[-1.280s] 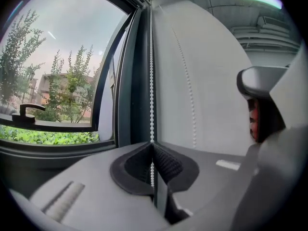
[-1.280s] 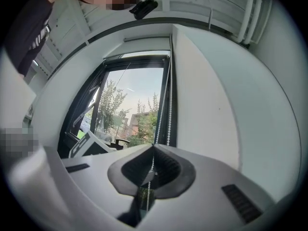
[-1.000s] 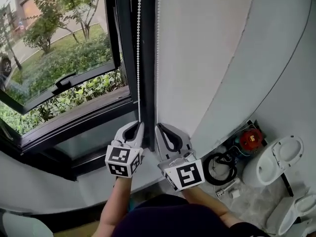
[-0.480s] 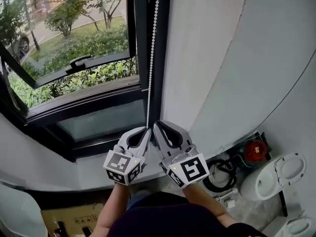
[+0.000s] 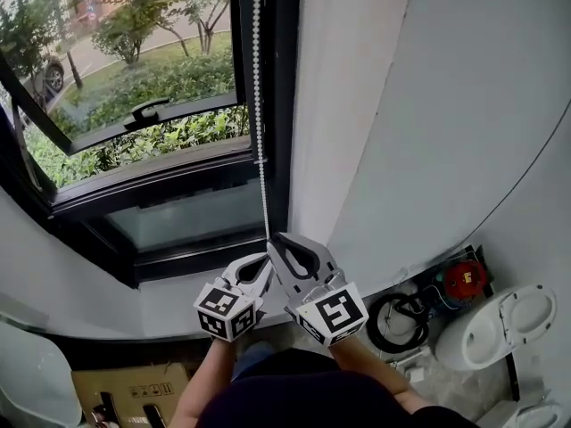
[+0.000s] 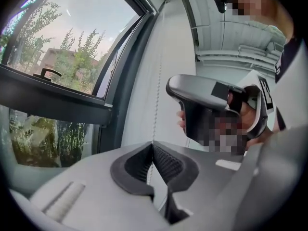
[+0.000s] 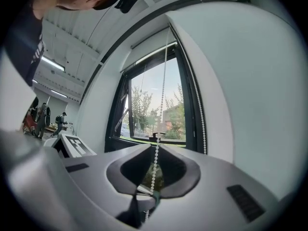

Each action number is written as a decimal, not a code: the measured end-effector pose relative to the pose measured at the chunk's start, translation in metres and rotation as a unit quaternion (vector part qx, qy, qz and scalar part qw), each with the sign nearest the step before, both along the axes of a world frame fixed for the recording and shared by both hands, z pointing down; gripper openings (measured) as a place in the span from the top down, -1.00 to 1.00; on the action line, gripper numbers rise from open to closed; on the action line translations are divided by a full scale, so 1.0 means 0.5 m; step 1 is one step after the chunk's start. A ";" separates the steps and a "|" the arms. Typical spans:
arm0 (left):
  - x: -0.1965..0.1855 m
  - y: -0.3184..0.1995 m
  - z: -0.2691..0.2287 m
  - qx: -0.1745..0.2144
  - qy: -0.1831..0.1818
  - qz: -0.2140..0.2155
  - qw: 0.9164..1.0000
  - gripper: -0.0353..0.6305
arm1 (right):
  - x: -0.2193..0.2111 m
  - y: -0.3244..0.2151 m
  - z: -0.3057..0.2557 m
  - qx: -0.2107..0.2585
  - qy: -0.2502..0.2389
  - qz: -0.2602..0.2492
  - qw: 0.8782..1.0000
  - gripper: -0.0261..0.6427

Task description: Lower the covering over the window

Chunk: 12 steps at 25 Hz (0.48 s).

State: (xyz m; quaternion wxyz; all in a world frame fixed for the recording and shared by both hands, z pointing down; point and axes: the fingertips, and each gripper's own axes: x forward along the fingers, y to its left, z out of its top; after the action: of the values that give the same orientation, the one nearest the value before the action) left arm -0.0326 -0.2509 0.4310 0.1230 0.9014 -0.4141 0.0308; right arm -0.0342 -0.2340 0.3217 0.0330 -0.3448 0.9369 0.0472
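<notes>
The glass window (image 5: 134,105) stands uncovered, its covering out of view above; a sharp jerk could snap the thin bead chain (image 5: 260,105), or its smooth round beads might slip through the ribbed pads (image 6: 168,163) of the left gripper (image 5: 266,266) and right gripper (image 5: 273,239), both clamped on it

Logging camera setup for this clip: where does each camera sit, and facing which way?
Head view: on the head, facing steeply down the window; left gripper, right gripper, forearms show.
Left gripper view: on that gripper, facing the wall; the right hand shows.
Right gripper view: on that gripper, facing the window; left marker cube shows.
Shared: bead chain.
</notes>
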 end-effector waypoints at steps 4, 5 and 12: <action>0.008 0.014 0.015 -0.008 -0.007 0.007 1.000 0.86 | 0.003 0.000 0.012 -0.008 0.006 0.000 1.000 0.88; 0.012 0.019 0.027 -0.017 -0.010 0.010 1.000 0.86 | 0.003 0.000 0.014 -0.010 0.007 -0.001 1.000 0.88; 0.027 0.053 0.068 -0.045 0.000 0.023 0.999 0.86 | 0.003 0.009 0.030 -0.024 0.017 -0.012 1.000 0.88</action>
State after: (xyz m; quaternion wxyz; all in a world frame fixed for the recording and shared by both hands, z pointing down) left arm -0.0192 -0.2246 0.4652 0.1626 0.9044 -0.3911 0.0518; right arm -0.0327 -0.2296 0.3369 0.0096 -0.3336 0.9422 0.0304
